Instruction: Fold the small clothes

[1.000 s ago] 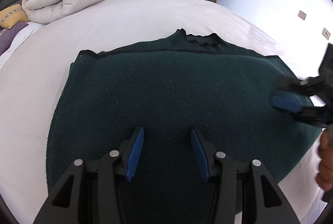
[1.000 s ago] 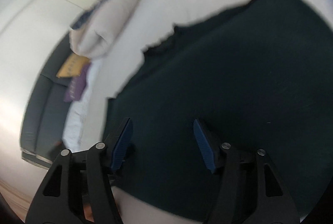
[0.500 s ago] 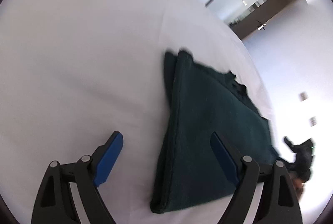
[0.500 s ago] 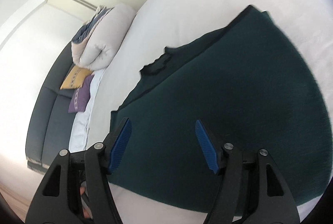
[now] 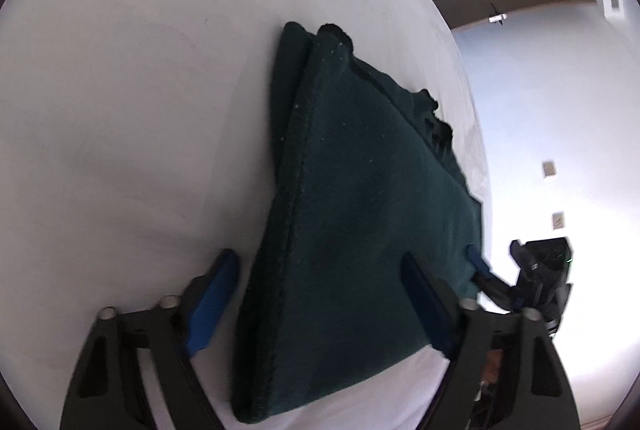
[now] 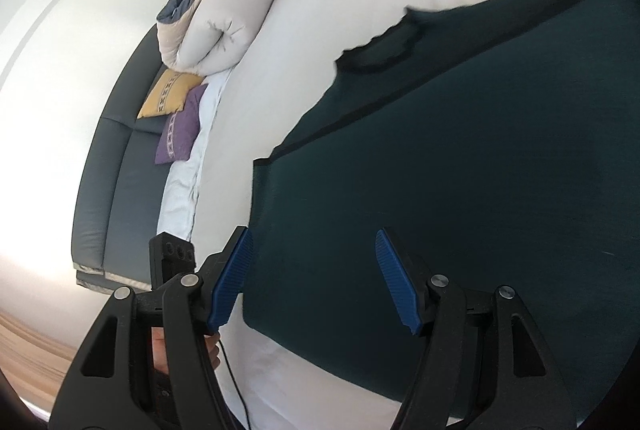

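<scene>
Left wrist view shows the white bed (image 5: 120, 110) filling most of the frame, its far edge curving out of sight. On it lies the dark green sweater (image 5: 360, 210), folded flat, its near left corner between the jaws of the left gripper (image 5: 320, 294); those jaws are closing, yet the blue pads stand clear of the cloth, one over bare sheet. The sweater's far collar is blurred. At the right edge the right gripper (image 5: 476, 262) is partly cut off behind the sweater's edge.

Right wrist view has the sweater (image 6: 480, 170) running off the frame's right side, its black-trimmed collar toward the top. The right gripper (image 6: 316, 278) hovers parted over the near hem, grasping nothing. A rolled duvet (image 6: 228, 18), a yellow cushion (image 6: 168, 96) and a purple cushion (image 6: 180, 130) sit at the bed's head. A hand (image 6: 200, 350) is mostly hidden behind the gripper frame.
</scene>
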A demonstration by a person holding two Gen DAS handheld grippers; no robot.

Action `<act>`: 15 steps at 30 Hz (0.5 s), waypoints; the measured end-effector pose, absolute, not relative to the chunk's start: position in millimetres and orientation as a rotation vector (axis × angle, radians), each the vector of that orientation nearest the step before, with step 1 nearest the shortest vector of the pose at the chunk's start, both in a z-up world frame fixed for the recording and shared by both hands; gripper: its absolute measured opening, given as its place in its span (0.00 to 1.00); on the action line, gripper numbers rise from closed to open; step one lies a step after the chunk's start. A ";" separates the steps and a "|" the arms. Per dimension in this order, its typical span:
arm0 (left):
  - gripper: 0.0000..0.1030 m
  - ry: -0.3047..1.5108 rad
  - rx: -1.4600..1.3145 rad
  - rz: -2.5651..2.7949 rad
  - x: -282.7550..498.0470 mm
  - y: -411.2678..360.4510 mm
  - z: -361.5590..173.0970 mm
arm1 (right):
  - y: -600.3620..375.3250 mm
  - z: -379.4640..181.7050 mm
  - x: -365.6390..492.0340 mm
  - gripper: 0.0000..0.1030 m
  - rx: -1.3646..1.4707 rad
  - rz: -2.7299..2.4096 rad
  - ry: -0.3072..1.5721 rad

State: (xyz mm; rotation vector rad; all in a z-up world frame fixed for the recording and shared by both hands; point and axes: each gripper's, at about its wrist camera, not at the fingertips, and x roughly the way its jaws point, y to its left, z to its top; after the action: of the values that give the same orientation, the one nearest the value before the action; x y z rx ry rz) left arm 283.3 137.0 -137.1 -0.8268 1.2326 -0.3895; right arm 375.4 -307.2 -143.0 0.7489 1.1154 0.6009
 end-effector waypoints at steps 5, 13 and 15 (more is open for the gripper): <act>0.52 1.273 -0.860 -0.401 284.8 130.9 -143.8 | -270.2 -156.5 394.6 0.62 0.777 0.667 1.171; 0.15 1.235 -0.931 -0.375 272.6 141.3 -145.9 | -256.3 -193.4 409.4 0.60 0.832 0.669 1.230; 0.14 1.220 -0.918 -0.365 272.3 137.1 -136.8 | -259.4 -194.8 410.3 0.60 0.855 0.681 1.223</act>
State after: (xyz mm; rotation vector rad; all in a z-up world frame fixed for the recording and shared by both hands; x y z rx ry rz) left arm 272.3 137.1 -136.8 -0.9176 1.2202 -0.3647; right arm 410.3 -259.4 -194.8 0.8545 1.2232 0.6806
